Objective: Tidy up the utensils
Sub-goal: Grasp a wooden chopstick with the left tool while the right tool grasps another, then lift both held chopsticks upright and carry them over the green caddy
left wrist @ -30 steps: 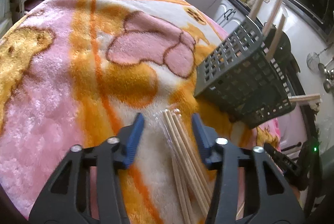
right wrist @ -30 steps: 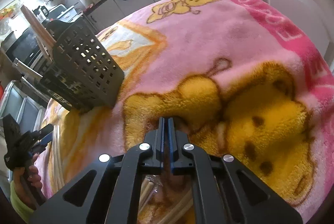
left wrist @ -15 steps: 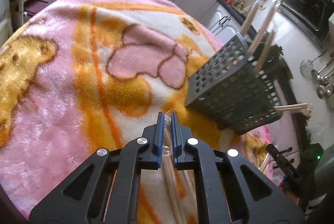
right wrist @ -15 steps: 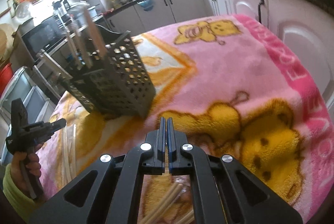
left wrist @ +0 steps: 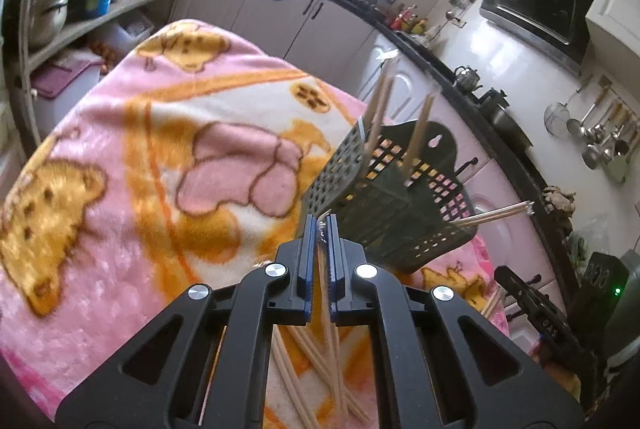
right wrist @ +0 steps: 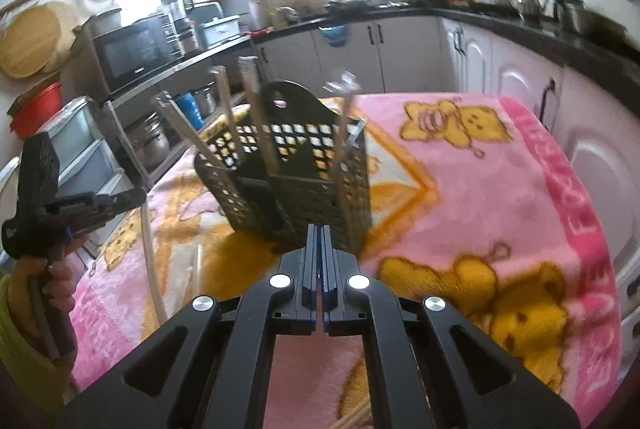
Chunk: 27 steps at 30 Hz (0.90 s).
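Observation:
A dark perforated utensil basket (left wrist: 384, 197) stands on the pink bear blanket (left wrist: 120, 157) with several wooden chopsticks (left wrist: 382, 101) sticking out of it. My left gripper (left wrist: 320, 225) is shut on a wrapped pair of chopsticks (left wrist: 326, 309), lifted just left of the basket. More chopsticks (left wrist: 304, 381) lie on the blanket below it. In the right wrist view the basket (right wrist: 288, 181) is straight ahead and my right gripper (right wrist: 319, 233) is shut; chopstick ends (right wrist: 352, 417) show under it, and what it holds is hidden. The left gripper (right wrist: 104, 205) shows at the left.
Kitchen cabinets (right wrist: 400, 45) and a black counter (left wrist: 420, 45) ring the blanket-covered table. Shelves with pots (left wrist: 52, 9) stand at the left. A microwave (right wrist: 132, 49) and a red bucket (right wrist: 36, 109) are on the far side. Loose chopsticks (right wrist: 152, 261) lie near the table's left edge.
My left gripper closed on a wrapped pair of chopsticks and lifted it toward the basket. My right gripper stayed shut and rose, tilting up toward the basket.

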Each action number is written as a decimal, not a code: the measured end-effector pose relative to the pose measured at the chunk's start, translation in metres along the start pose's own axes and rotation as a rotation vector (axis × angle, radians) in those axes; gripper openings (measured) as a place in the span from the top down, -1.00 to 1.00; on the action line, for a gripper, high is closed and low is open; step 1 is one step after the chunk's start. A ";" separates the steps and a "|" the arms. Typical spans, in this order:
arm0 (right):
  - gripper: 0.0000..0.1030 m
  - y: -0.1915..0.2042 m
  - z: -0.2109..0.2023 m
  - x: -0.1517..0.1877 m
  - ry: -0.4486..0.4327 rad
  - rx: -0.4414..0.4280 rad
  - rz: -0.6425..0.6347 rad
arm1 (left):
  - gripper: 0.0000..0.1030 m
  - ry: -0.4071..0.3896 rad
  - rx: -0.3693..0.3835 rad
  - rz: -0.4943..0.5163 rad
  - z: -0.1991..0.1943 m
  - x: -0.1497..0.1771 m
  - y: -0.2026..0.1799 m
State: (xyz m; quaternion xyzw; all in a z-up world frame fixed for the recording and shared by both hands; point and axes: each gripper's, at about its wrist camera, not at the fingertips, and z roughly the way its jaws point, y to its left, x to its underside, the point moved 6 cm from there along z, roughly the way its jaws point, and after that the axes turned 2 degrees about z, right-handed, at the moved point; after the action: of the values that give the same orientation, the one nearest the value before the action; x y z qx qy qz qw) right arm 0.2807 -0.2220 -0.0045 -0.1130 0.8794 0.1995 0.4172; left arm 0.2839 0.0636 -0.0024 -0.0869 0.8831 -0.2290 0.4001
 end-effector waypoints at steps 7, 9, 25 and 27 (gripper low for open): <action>0.97 0.027 -0.004 -0.015 -0.019 -0.023 -0.072 | 0.99 -0.022 0.013 0.047 -0.010 -0.012 -0.017; 0.97 0.032 -0.006 -0.021 -0.028 -0.030 -0.087 | 0.99 -0.032 0.021 0.061 -0.015 -0.017 -0.023; 0.97 0.060 -0.034 -0.082 -0.158 -0.061 -0.165 | 0.99 -0.117 0.084 0.200 -0.039 -0.062 -0.086; 0.97 0.061 -0.038 -0.093 -0.181 -0.059 -0.172 | 0.99 -0.131 0.088 0.226 -0.043 -0.069 -0.098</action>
State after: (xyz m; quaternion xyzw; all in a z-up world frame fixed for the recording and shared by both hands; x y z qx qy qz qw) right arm 0.2908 -0.1817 0.1054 -0.1814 0.8189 0.1981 0.5071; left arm 0.2945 0.0153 0.1145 0.0160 0.8483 -0.2149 0.4836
